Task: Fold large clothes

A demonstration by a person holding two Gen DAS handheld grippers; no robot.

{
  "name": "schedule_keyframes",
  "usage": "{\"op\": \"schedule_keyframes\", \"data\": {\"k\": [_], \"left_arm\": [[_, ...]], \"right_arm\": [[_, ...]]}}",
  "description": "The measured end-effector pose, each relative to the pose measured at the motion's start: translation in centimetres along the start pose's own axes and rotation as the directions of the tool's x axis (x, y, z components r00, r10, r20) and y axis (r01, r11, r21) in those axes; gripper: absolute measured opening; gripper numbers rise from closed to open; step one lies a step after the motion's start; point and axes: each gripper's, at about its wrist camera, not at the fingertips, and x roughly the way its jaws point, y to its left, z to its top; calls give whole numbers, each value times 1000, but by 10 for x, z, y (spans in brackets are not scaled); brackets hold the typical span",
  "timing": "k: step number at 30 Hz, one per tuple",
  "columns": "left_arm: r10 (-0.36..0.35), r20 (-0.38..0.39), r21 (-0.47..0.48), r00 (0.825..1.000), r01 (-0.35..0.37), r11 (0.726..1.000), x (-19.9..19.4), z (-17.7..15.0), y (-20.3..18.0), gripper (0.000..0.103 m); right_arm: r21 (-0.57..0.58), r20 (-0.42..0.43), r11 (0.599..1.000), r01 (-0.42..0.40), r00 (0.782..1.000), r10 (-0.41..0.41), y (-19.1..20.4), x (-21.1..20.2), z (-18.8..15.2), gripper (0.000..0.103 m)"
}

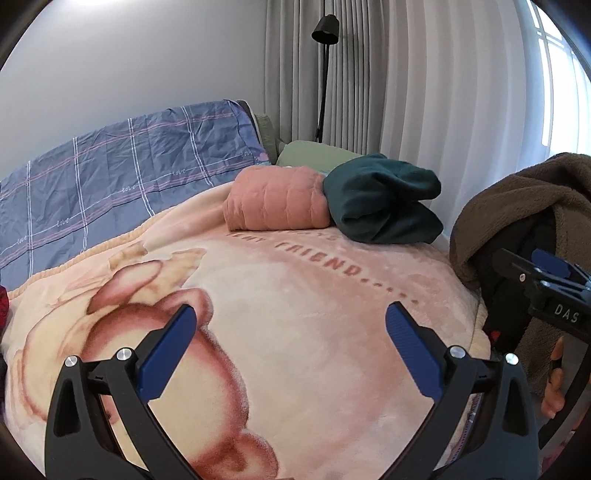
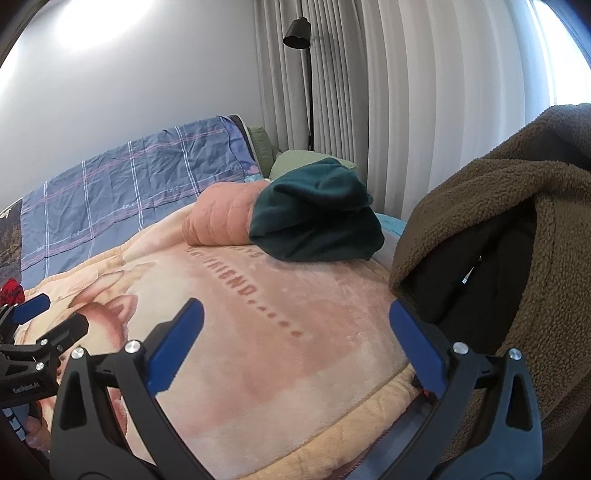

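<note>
On the bed's peach plush blanket (image 1: 295, 295) nothing is spread yet; both claws, left (image 1: 291, 332) and right (image 2: 295, 332), gape empty. Next, I judge: grasp the brown fleece jacket (image 2: 480, 206) and lay it flat.

Your blanket (image 1: 295, 332) is pale pink with a cream border, a darker pink cartoon animal and rose lettering. Behind it your sheet (image 1: 129, 166) is blue-grey, checked in white and pink lines. You have a salmon quilted bundle (image 1: 277, 199) beside a dark teal garment (image 1: 384, 199), an olive-brown fleece coat (image 2: 498, 206) with black lining, a black lamp (image 2: 297, 33), and pale grey curtains (image 2: 406, 110). Both tools are black with blue pads (image 1: 170, 354).
</note>
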Motion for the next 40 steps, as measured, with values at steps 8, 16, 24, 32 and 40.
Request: {"op": "schedule_keyframes", "data": {"k": [8,16,24,32,40], "left_arm": [[-13,-16,-3,1000,13,1000,6,-2,-1,102],[-28,-17,-7,999,28,1000,7,-2,-2,102],[-31,-13,0,999,31,1000,8,0,-7,102],[-29,-14,3,999,29,1000,8,1,-9,102],[-31,-17,3,999,31,1000,6,0,-7,102]], "right_arm": [[-2,-27,1000,-7,1000,7,-1,9,-4,101],[-3,-25,1000,-3,1000,3,-1,10,-5,101],[-15,-15,1000,22,1000,-22,0,11,-9,101],[-16,-17,1000,20,1000,-20,1,13,-10,101],[-27,-25,1000,15,1000,-16,4,16,-9,101]]}}
